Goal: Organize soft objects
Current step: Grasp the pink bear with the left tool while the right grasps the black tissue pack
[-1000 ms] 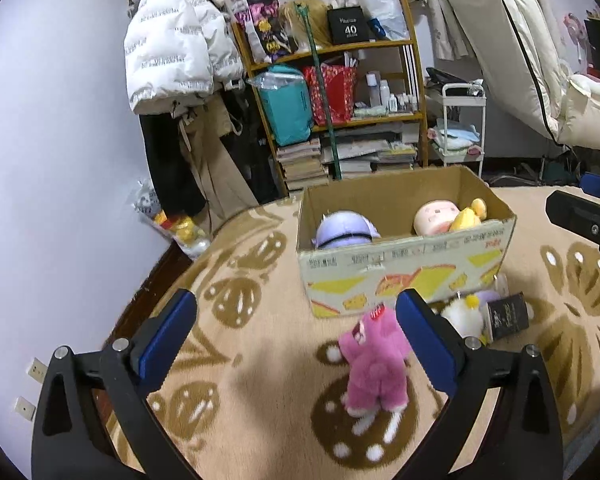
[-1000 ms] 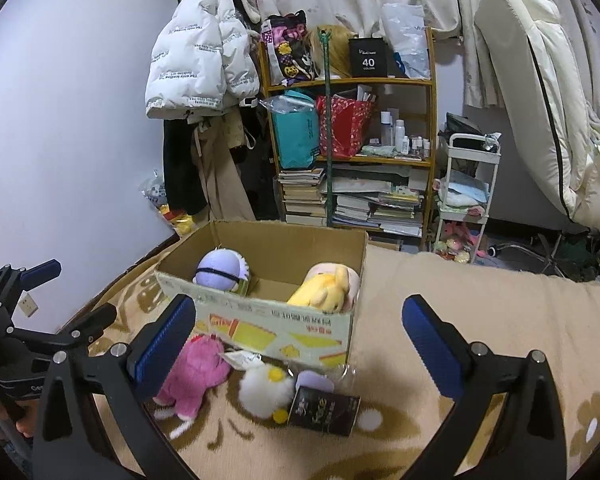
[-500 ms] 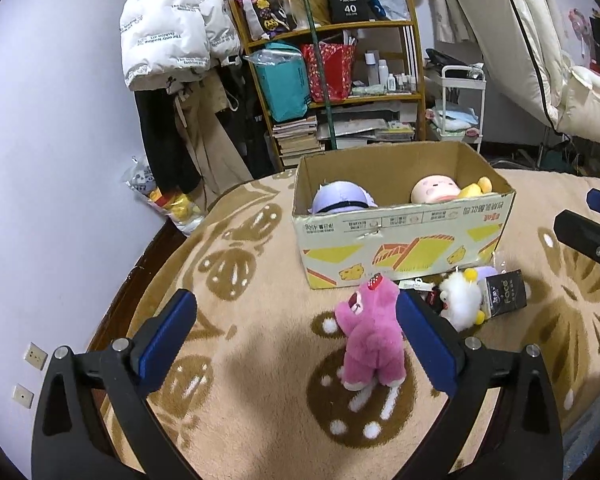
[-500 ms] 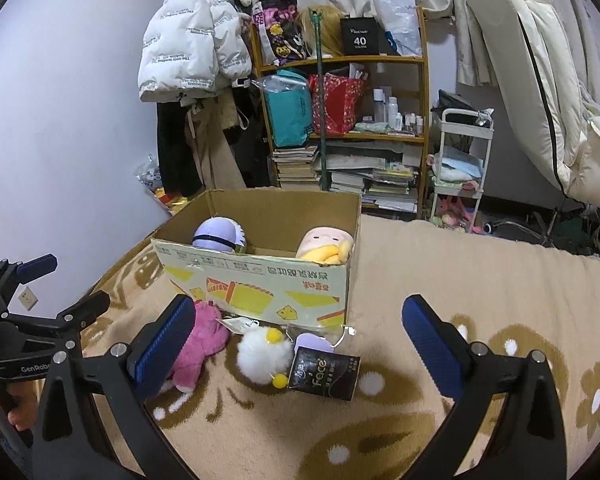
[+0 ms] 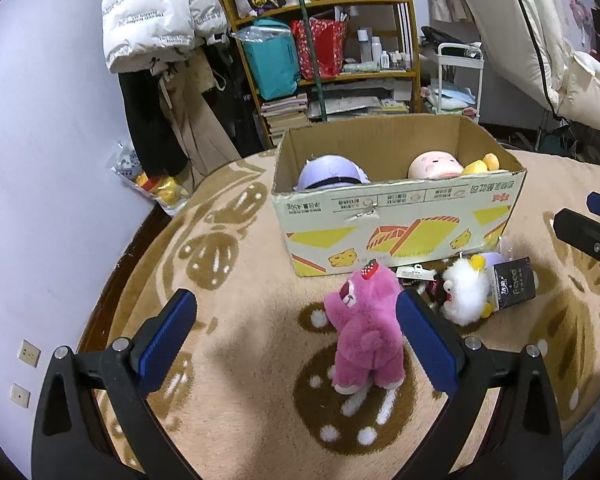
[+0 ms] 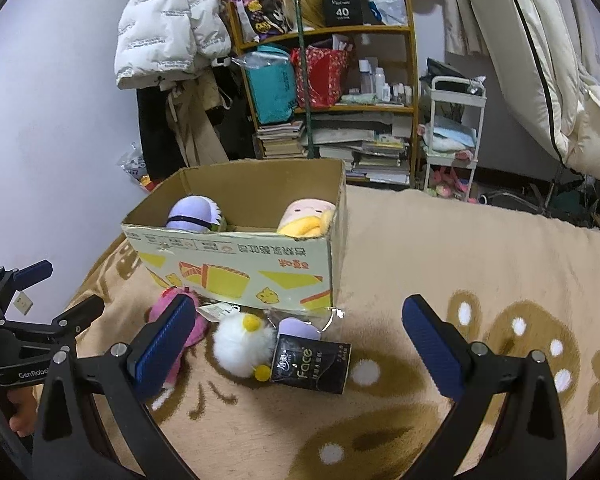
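Before the box (image 5: 400, 216), a fuzzy pink bear (image 5: 366, 328) stands.

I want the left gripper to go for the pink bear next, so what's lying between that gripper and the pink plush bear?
Only bare patterned rug, as the left wrist view shows. The pink plush bear stands just ahead of the open left gripper.

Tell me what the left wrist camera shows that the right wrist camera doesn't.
Only the left wrist view shows the pink plush bear whole, lying on the rug between the open left tool's fingers, and wall sockets at lower left.

Only the right wrist view shows the left tool from outside, with the hand gripping it, and the open right tool over the black Face packet.

Both show the cardboard box holding two plush toys, the white fluffy toy and the bookshelf.
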`<state>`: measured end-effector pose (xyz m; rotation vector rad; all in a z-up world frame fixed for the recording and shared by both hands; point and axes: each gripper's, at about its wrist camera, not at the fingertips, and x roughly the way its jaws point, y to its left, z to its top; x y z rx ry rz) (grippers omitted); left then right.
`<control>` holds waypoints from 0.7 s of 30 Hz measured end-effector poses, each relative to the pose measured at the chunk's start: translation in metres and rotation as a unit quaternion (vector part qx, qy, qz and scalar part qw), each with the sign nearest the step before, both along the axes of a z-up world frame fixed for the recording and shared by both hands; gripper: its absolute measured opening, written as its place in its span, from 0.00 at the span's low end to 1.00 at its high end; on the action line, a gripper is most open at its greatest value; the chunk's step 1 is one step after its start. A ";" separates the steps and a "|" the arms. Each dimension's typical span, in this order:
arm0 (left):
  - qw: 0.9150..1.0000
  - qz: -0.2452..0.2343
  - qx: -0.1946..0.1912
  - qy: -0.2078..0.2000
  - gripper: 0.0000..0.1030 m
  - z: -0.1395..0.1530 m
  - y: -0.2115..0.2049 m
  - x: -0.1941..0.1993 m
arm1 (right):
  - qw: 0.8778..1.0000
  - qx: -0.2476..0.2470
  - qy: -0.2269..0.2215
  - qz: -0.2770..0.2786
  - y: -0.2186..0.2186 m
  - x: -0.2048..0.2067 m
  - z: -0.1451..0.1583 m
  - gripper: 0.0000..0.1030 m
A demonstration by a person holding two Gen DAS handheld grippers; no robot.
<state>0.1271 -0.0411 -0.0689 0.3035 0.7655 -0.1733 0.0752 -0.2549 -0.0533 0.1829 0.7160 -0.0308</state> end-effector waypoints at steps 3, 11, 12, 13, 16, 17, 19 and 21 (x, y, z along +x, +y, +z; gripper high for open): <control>1.000 0.001 0.006 0.005 0.96 -0.006 -0.003 0.005 | 1.000 0.000 0.009 -0.002 -0.002 0.004 -0.007 1.00; 0.999 -0.002 0.018 0.031 0.96 -0.026 -0.012 0.022 | 0.999 0.014 0.038 -0.006 -0.008 0.016 -0.024 1.00; 0.999 -0.001 0.022 0.034 0.96 -0.029 -0.014 0.024 | 0.999 0.018 0.045 -0.005 -0.009 0.018 -0.026 1.00; 0.999 0.001 0.027 0.035 0.96 -0.033 -0.015 0.025 | 0.998 0.020 0.053 -0.005 -0.010 0.019 -0.030 1.00; 0.999 -0.001 0.029 0.045 0.96 -0.041 -0.019 0.029 | 0.998 0.023 0.066 -0.007 -0.012 0.023 -0.037 1.00; 0.998 -0.003 0.030 0.049 0.96 -0.044 -0.022 0.030 | 0.997 0.024 0.069 -0.008 -0.012 0.023 -0.038 1.00; 0.998 -0.005 0.032 0.054 0.96 -0.048 -0.023 0.032 | 0.997 0.026 0.072 -0.010 -0.013 0.025 -0.041 1.00; 0.997 -0.007 0.035 0.062 0.96 -0.053 -0.025 0.034 | 0.997 0.027 0.076 -0.012 -0.014 0.028 -0.044 1.00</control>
